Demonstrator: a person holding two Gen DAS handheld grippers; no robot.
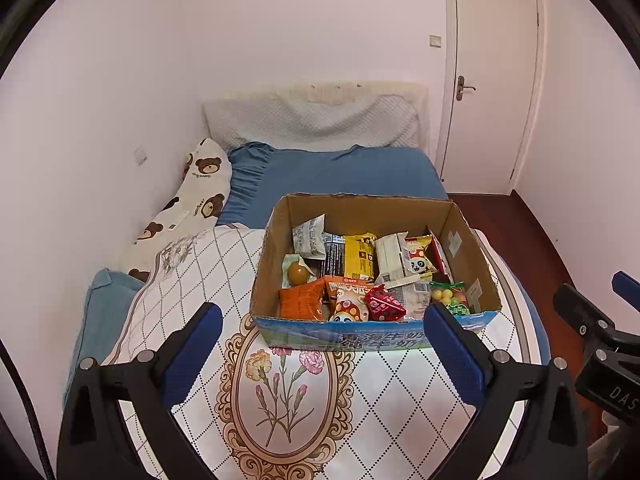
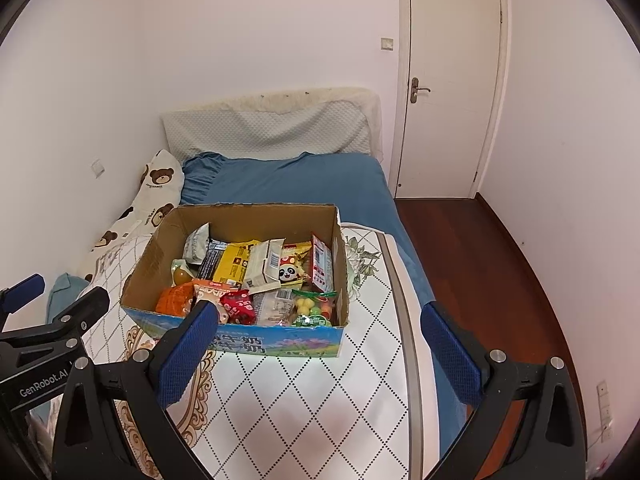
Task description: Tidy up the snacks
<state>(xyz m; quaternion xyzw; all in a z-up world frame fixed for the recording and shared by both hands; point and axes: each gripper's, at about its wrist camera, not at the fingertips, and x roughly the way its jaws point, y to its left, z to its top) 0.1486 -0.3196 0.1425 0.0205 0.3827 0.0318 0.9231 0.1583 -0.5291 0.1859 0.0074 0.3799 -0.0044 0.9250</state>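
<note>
Snacks (image 1: pixel 360 276) all sit in the box (image 1: pixel 372 334) on the bed, mid-frame, straight ahead of both hand-held grippers. Left hand-held gripper (image 1: pixel 322 326) and right one (image 2: pixel 320 324) are spread wide, holding nothing; left looks better centred on it.

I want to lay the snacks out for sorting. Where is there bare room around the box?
The quilted cover is bare in front of the cardboard box, out to its striped edge on the right, and also left of the box toward the bear pillow. Behind the box, the blue sheet lies bare up to the headboard pillow. The box itself is crammed with packets.
</note>
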